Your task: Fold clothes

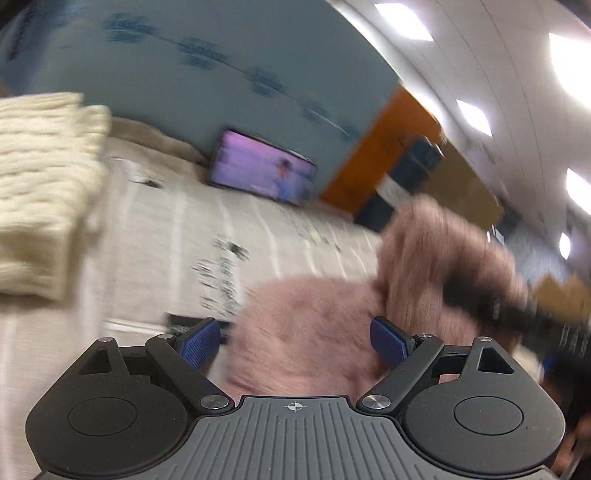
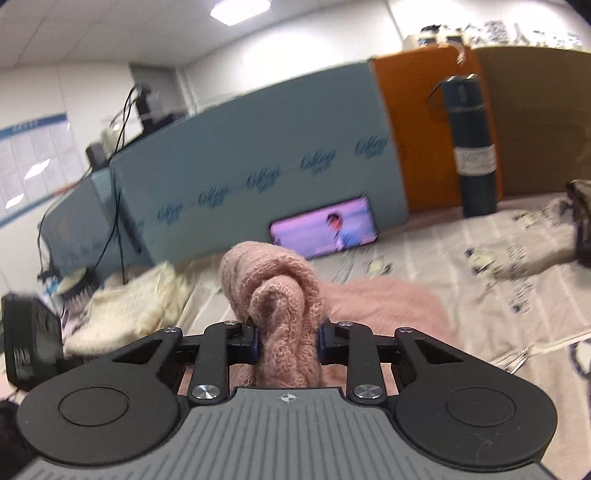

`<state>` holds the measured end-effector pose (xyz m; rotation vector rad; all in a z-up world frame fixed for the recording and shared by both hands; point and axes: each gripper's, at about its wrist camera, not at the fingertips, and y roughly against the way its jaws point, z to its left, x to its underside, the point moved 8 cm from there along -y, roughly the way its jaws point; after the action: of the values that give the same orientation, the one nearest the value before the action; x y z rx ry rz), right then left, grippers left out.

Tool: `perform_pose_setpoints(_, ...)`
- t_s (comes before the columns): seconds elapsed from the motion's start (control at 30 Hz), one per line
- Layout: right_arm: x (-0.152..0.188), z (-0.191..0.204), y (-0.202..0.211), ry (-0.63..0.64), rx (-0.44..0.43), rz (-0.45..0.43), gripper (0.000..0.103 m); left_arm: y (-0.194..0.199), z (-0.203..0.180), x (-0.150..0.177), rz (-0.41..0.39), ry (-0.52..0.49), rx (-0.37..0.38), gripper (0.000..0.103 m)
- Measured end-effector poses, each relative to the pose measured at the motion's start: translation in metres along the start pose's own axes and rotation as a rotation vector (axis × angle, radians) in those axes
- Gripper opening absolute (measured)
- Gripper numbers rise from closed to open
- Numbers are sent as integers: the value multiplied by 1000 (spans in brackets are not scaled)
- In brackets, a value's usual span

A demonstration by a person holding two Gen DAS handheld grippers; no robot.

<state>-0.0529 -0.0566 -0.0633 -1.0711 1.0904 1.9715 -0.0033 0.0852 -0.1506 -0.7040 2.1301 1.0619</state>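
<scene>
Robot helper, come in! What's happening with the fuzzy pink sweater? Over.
Right gripper shut on bunched pink sweater. Left gripper open over it. Cream knit and phone off to the side.

A pale printed tablecloth (image 2: 461, 295) is spread over the work surface. Behind it, a blue-grey partition (image 2: 258, 155) is joined by an orange panel (image 2: 410, 122). A lit phone screen (image 2: 325, 230) is propped against the partition, and a dark flask (image 2: 471, 147) is stood by the orange panel. White walls and ceiling lights (image 2: 240, 7) are seen above.
</scene>
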Motion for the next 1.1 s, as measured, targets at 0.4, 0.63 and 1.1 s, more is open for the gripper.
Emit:
perform_pose_setpoints(0.4,-67,-30,29,26,88,-227,23,43,4,-24,-223,-141,-176,20)
perform_pose_setpoints(0.63,-85,-66,35,-76,90,-267,23,84,52,-43,-346,37,-257,20)
perform_pose_setpoints(1.1,-13,-129,-2,55,472,5,58,59,65,-29,-202,55,-345,29)
